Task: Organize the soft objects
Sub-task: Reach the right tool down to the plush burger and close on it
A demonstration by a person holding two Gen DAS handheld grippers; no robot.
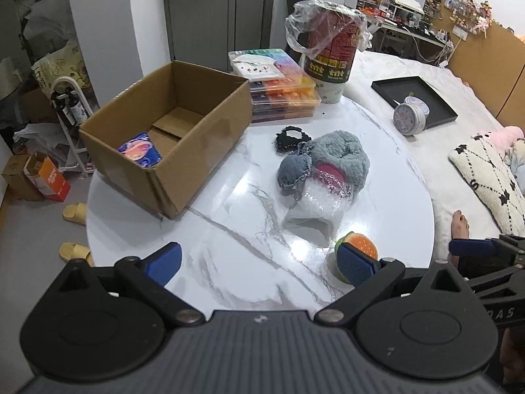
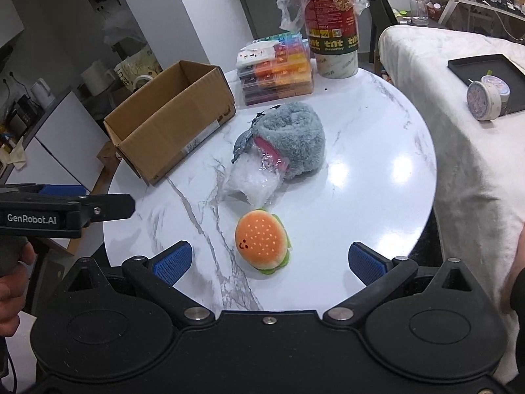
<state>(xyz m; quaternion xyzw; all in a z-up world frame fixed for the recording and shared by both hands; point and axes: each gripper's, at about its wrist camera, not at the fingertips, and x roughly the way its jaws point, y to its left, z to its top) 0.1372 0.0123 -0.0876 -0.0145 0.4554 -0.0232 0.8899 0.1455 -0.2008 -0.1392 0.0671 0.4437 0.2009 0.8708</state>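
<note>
Jaws of the right gripper (image 2: 268, 264) are held wide and empty around the burger plush (image 2: 262, 241), lined up for a grab. Nothing is gripped by the spread left gripper (image 1: 261, 264). Beyond, the grey plush (image 2: 295, 138) lies beside the cardboard box (image 2: 170, 115), presumably the destination.

Burger plush (image 2: 262, 241) between spread right hand-held gripper (image 2: 270, 264) fingers

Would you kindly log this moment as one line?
left gripper open, idle | right gripper open, facing burger toy | grey plush on table | box waiting
</note>
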